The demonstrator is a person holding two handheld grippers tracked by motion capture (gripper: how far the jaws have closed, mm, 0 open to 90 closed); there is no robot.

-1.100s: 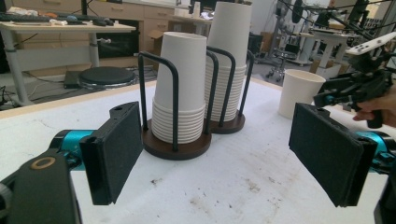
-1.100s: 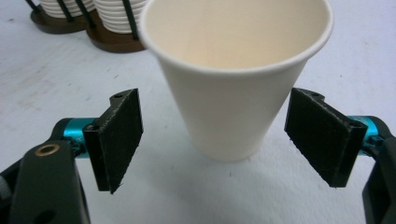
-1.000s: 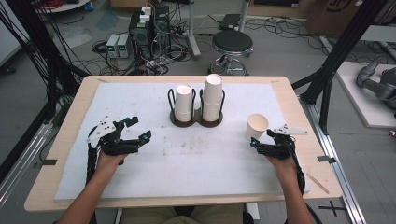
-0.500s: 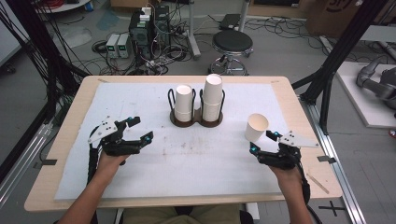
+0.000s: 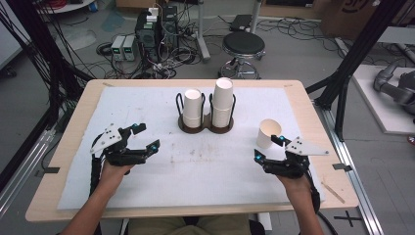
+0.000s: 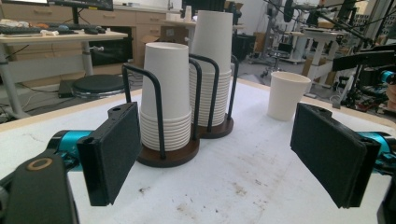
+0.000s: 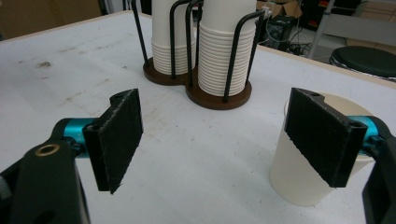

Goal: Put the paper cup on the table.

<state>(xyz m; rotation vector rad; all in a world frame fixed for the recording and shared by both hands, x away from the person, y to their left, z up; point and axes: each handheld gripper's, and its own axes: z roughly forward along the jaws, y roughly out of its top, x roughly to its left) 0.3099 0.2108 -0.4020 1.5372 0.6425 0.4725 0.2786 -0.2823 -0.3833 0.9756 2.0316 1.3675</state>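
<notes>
Risk first: the loose paper cup (image 5: 268,132) stands upright and empty on the counter (image 5: 147,196), just beyond my right tongs (image 5: 268,148), and I judge it tips easily. In the right gripper view the cup (image 7: 299,186) sits behind the right-hand pad, not between the pads, so a forward push or a closing stroke from here would clip its wall and knock it over or skid it toward the counter edge. Squeezing too hard would also crush the rim.

Right tongs: spread wide, holding nothing. Left tongs (image 5: 146,137): also wide open and empty; their jaws have just been opening, nothing between them.

The cup holder (image 5: 205,126) with its two stacks stands mid-counter, well apart from both tongs; the loose cup stands to its right.
</notes>
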